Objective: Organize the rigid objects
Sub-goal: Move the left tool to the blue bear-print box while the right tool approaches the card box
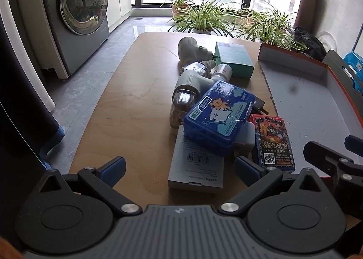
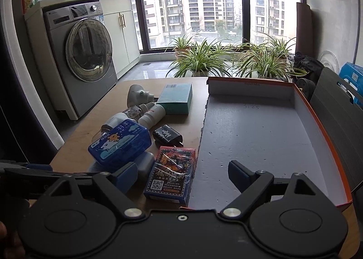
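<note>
A: How do the grippers stand?

B: The left gripper [image 1: 179, 169] has its jaws apart, low over the near end of the bench [image 1: 127, 91]; nothing between them but a flat grey box [image 1: 195, 168] lying beneath; the right gripper [image 2: 182, 174] is likewise spread wide, holding nothing, with the card pack [image 2: 171, 175] lying in the gap below it.

A: Where is the rest of the clutter?

B: Heaped down the middle of the bench, just left of the tray [image 2: 261, 136]; a blue case [image 1: 217, 116] with a cartoon bear rests tilted on the grey box and on a pale block [image 1: 246, 138]; the card pack touches the tray's ragged left edge in the right view; a black plug [image 2: 168, 135] lies just behind the pack.

A: And farther back?

B: A clear bottle [image 1: 181, 102] on its side behind the blue case; a white bottle [image 2: 152, 113] also lying down; a teal box [image 2: 177, 99] flat beside it; a grey nozzle-like thing [image 1: 192, 49] at the far end; what it is, I cannot tell.

A: The tray?

B: Grey floor, orange rim, low white far wall; faint handwriting near the back.

A: Around the bench?

B: A washer [image 2: 88, 54] at left; potted plants [image 2: 204, 59] under the window [image 2: 190, 5].
</note>
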### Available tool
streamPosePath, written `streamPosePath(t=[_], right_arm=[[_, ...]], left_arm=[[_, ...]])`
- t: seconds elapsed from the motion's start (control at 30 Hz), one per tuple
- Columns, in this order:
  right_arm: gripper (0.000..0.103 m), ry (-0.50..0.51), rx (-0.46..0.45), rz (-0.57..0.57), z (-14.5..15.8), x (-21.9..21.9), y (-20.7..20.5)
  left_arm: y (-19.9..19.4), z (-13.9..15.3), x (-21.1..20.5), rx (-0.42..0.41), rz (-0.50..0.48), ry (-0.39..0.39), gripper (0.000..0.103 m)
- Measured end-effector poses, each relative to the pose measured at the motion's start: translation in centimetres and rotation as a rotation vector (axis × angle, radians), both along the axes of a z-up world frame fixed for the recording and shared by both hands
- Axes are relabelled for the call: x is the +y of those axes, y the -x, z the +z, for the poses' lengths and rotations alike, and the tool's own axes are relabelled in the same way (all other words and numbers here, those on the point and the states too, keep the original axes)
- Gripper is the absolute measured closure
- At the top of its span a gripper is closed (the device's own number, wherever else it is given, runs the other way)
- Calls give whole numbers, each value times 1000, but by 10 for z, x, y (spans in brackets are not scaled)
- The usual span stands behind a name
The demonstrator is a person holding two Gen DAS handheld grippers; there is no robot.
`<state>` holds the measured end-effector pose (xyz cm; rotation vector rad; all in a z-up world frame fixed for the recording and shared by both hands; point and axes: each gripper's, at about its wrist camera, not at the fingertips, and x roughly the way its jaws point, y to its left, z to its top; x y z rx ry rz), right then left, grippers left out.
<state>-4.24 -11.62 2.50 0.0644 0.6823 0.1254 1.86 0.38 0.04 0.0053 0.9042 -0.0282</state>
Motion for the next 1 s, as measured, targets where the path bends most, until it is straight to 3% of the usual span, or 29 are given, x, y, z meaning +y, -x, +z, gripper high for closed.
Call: streamPosePath(t=[1.0], right_arm=[[1, 2, 26, -14, -9, -4, -6]], left_arm=[[-23, -1, -7, -26, -61, 21, 0]])
